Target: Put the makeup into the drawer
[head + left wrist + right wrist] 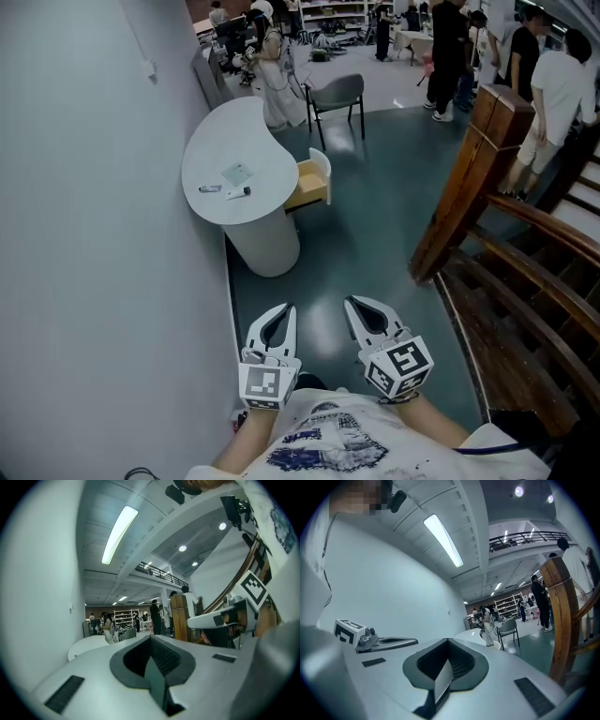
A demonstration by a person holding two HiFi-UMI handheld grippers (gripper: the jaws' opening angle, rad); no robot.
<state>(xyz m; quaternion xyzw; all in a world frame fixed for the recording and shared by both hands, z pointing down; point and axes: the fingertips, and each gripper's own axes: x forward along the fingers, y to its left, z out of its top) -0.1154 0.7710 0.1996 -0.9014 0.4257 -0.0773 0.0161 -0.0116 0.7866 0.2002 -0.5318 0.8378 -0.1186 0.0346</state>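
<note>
Both tools are up in front of the person, side by side and pointing ahead. The left tool [281, 311] is fully closed, jaws pressed together with nothing between them. Same story for the right tool [358, 309]: jaws together, empty. They are close to each other but not touching, over the dark green floor [375, 244].

Well ahead of them stands the white rounded counter [225, 136], tight against the wall [84, 234] on the left. The makeup [210, 188] lies on the counter's near part: two small tubes [238, 193] just beside each other, and a flat square piece [237, 172] just behind them. None of it is in the drawer [314, 180], which stands pulled open at the counter's right side, its pale wood inside showing.

Beyond the counter there is a grey chair [337, 94]. A wooden stair rail [469, 178] runs down the right. People [448, 37] stand about in the far background.
</note>
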